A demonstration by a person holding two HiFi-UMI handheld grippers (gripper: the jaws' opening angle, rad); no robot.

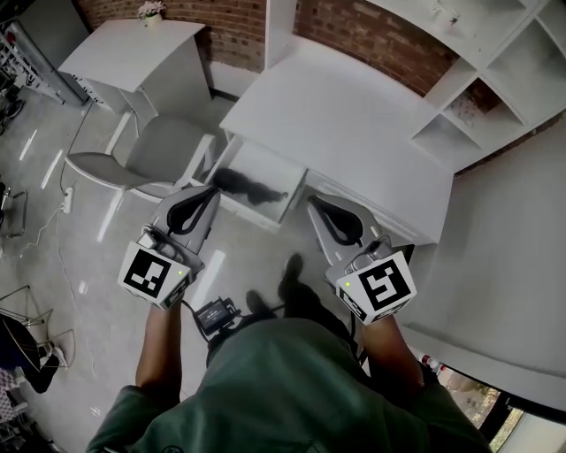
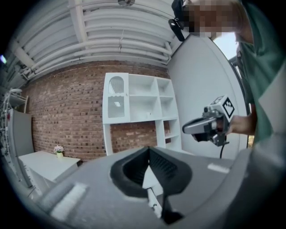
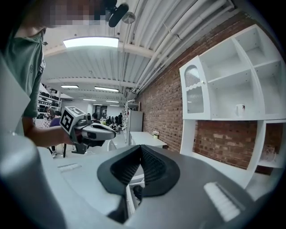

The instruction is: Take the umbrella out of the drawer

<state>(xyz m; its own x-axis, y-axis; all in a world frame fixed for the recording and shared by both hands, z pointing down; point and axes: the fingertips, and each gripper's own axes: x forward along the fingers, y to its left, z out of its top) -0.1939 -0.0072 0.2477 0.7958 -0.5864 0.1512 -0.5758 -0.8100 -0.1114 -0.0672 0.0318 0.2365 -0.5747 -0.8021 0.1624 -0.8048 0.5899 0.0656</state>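
Inside the open drawer (image 1: 265, 164) beneath the desk (image 1: 345, 124) lies the dark folded umbrella (image 1: 245, 185), likely light, soft-sleeved over a stiff core, best gripped mid-length; my left tool (image 1: 209, 191) and right tool (image 1: 315, 201), both closed and empty, hover near.

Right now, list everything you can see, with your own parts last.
desk: one, white, centre
drawer: one, white, open at the desk's left end
umbrella: one, black, lying in the drawer
chair: one, grey, left of the drawer
side table: one, white, far left
flower pot: one, pale, on the side table
shelf: one, white, right of the desk
brick wall: one, red-brown, behind the desk
left gripper: one, grey, jaws shut, empty, by the drawer's left corner
right gripper: one, grey, jaws shut, empty, by the drawer's right corner
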